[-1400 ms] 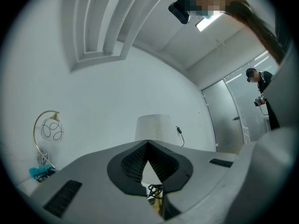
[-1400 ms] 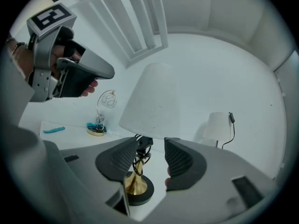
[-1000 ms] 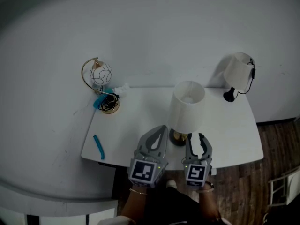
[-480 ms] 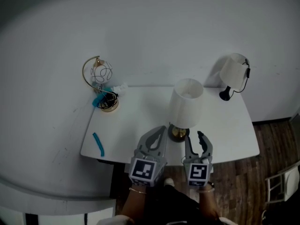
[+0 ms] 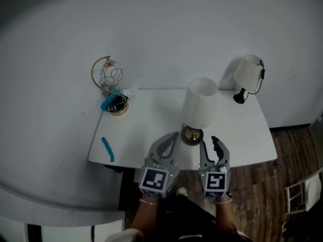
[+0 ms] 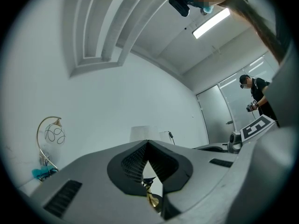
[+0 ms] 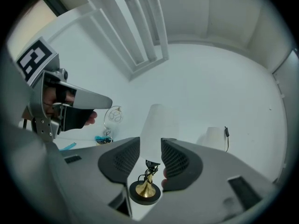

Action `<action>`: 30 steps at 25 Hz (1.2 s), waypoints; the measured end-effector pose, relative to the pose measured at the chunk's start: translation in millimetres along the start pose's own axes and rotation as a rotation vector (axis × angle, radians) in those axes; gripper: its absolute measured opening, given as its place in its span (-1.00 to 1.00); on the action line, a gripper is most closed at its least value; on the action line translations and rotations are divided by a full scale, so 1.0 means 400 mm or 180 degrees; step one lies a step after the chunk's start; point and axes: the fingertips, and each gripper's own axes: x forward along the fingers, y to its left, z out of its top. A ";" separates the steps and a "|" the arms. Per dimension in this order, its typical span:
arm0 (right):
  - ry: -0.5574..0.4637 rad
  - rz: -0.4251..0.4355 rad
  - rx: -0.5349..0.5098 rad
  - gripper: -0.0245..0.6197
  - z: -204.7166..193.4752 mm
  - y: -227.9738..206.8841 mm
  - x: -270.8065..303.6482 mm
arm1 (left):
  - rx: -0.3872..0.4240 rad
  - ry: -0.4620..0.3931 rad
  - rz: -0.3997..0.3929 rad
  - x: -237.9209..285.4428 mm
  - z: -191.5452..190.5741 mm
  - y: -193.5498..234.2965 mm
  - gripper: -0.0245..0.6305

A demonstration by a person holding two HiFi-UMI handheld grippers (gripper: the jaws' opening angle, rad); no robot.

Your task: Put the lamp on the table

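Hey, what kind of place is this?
Likely a plain indoor test or studio room: a white table against a bare white wall, a wood floor, and a ceiling strip light overhead.

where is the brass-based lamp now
Head view: the tall white-shade lamp with the brass base stands on the white table toward its front edge, with the small black-footed white lamp behind it to the right.

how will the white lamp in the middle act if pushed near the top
Probably top-heavy: the lamp has a tall shade over a small round base, so a high push may tip it. The thin brass stem looks stiff, likely the safer grip. The shade seems light and easy to dent.
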 end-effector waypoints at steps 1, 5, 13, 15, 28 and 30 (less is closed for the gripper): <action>-0.0001 -0.0001 0.0011 -0.47 0.008 0.004 -0.007 | 0.0005 -0.0007 -0.0003 -0.007 0.003 -0.001 -0.93; -0.0021 -0.0027 0.0059 -0.48 0.026 0.020 -0.037 | -0.0012 -0.0030 -0.0008 -0.044 0.007 -0.002 -0.93; -0.0094 -0.0026 0.0099 -0.50 0.052 0.062 -0.086 | -0.0012 -0.0033 -0.0020 -0.113 0.010 -0.004 -0.93; -0.0102 -0.0011 0.0136 -0.50 0.055 0.073 -0.095 | 0.0020 -0.0030 -0.0016 -0.127 0.009 -0.002 -0.93; -0.0169 0.0002 0.0146 -0.53 0.088 0.096 -0.129 | 0.0101 -0.0109 -0.0006 -0.165 0.034 -0.011 -0.93; -0.0168 0.0007 0.0136 -0.53 0.090 0.101 -0.135 | 0.0091 -0.0104 0.0014 -0.170 0.030 -0.007 -0.93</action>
